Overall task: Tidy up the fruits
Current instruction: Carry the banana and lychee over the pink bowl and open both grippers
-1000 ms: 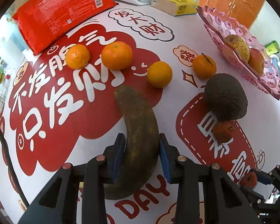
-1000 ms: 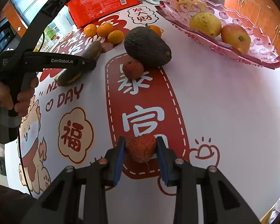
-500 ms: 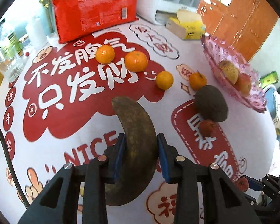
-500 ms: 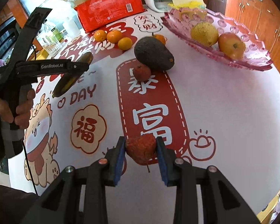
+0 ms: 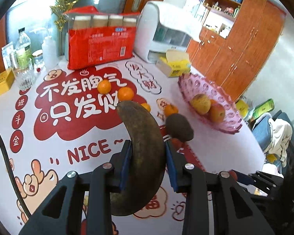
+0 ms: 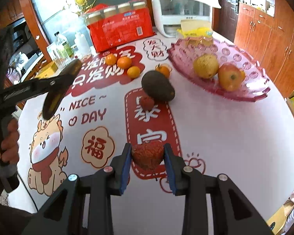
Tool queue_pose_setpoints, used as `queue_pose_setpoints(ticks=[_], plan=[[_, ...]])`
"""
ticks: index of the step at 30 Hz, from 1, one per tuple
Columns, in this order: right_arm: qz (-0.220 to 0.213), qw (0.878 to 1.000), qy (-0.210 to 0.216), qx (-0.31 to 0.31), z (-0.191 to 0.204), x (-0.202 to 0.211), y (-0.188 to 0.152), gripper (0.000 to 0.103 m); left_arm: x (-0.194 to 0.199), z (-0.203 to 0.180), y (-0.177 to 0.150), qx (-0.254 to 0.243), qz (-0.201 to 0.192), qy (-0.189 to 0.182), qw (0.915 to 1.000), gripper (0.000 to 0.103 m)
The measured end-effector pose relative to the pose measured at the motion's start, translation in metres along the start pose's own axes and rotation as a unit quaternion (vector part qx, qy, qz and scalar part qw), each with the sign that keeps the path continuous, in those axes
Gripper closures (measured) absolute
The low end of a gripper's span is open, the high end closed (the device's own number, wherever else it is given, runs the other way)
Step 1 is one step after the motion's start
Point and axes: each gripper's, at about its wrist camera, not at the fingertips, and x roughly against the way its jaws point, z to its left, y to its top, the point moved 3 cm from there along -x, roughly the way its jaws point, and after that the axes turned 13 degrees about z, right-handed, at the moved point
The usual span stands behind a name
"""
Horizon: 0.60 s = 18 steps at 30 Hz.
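Brown banana [image 5: 145,152] sat clamped in your left gripper [image 5: 147,162]; your right gripper [image 6: 147,161] was clamped on a red lychee [image 6: 148,156], near of the pink tray [image 6: 250,94].

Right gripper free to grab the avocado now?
Probably not: the right gripper is shut on a lychee, so its jaws are occupied. The avocado lies unobstructed, beside a second lychee.

Both views are brightly and evenly lit by daylight, with soft shadows cast under the fruit on the counter [image 6: 215,121]. Strong barrel distortion is seen, and the corners are cut off by a black circular rim. The white appliance [image 5: 162,31] is smeared by blur and overexposed; the foreground is rendered sharply.
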Motion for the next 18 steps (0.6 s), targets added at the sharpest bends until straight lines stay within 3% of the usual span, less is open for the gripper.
queue_pose_setpoints(ticks=[11, 18], plan=[[-0.034, 0.999, 0.014, 0.009, -0.041, 0.021, 0.029, 0.071, 0.051, -0.035, 0.008, 0.039, -0.057, 0.014, 0.9975, 0.071], [-0.041, 0.999, 0.026, 0.021, -0.084, 0.03, 0.047, 0.071, 0.061, -0.087, 0.028, 0.04, -0.08, 0.029, 0.9956, 0.071]])
